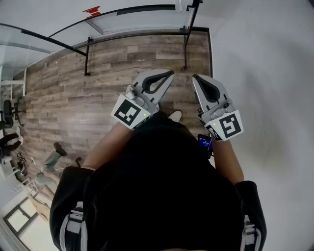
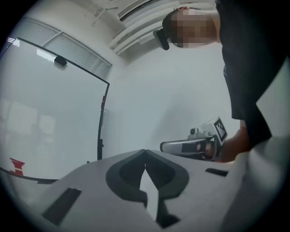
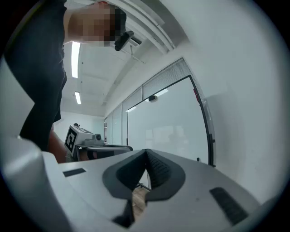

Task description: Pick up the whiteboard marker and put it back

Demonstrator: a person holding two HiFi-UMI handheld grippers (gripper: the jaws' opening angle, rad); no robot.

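Note:
No whiteboard marker shows in any view. I hold both grippers level in front of my body, side by side. My left gripper (image 1: 171,73) is shut with nothing between its jaws, and its tips meet in its own view (image 2: 145,152). My right gripper (image 1: 195,77) is shut and empty as well (image 3: 146,152). Each gripper shows in the other's view: the right one (image 2: 190,146) and the left one (image 3: 88,146). A black-framed whiteboard (image 2: 50,108) (image 3: 167,122) stands ahead, along the floor's far edge (image 1: 137,19). A small red thing (image 1: 92,10) (image 2: 16,166) sits on it; what it is I cannot tell.
Wood-plank floor (image 1: 73,98) lies below me, with a white wall (image 1: 265,73) close on the right. Black stand legs (image 1: 87,61) rise from the floor. Other people (image 1: 49,162) and office chairs (image 1: 9,110) are at the far left. My shoe (image 1: 174,116) shows between the grippers.

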